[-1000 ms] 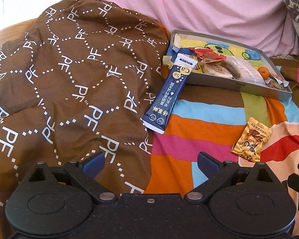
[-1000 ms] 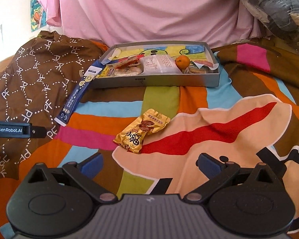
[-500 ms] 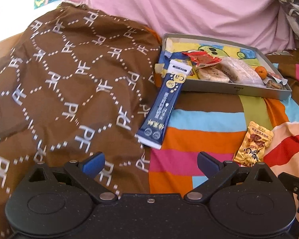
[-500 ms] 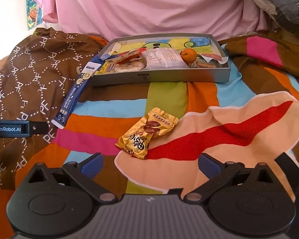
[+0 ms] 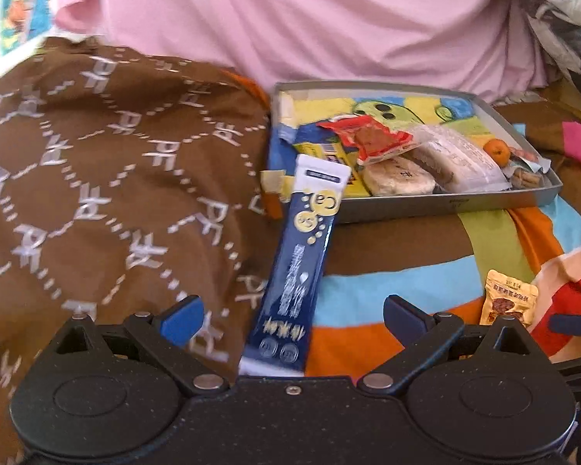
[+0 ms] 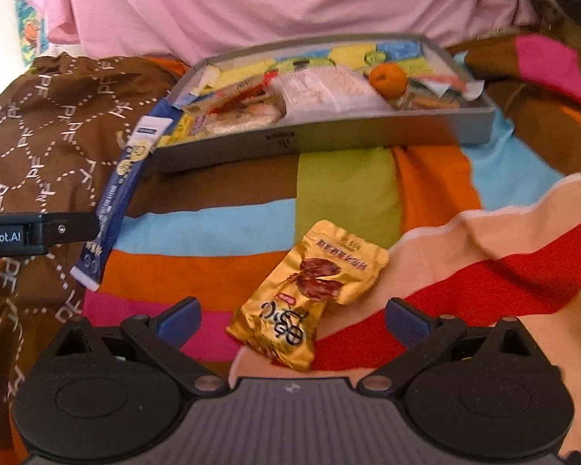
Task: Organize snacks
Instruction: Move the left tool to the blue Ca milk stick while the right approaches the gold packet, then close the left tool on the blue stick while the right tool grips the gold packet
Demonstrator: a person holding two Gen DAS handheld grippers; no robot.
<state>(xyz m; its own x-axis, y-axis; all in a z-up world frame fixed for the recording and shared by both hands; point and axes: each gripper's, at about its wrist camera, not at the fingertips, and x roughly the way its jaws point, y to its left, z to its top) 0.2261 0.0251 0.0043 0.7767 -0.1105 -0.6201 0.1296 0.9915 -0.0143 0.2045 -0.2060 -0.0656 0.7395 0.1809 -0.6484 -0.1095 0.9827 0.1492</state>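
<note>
Both grippers spread wide, holding nothing. Left gripper (image 5: pixel 292 312) straddles the low end of the blue stick pack (image 5: pixel 296 271), whose top end leans on the tray (image 5: pixel 445 205) front wall, near its left corner. Right gripper (image 6: pixel 292 319) sits over the gold pouch (image 6: pixel 310 294), which lies flat on the striped quilt (image 6: pixel 348 186), well short of the tray. Tray already holds several wrapped snacks and a small orange (image 6: pixel 387 79). Risks, as a judgement: stick pack is thin and slick, so a pinch near its end could let it pivot or slide off the tray wall; the soft quilt gives under pressure, so fingers could grab fabric with the pouch, or push the pouch into a fold; the crowded tray may leave little flat room, so a dropped item could rest on the rim. Surface is a bed: striped quilt, brown patterned cloth (image 5: pixel 97 178) on the left, pink sheet (image 5: pixel 310 19) behind. Frames are a bit blurred.
</note>
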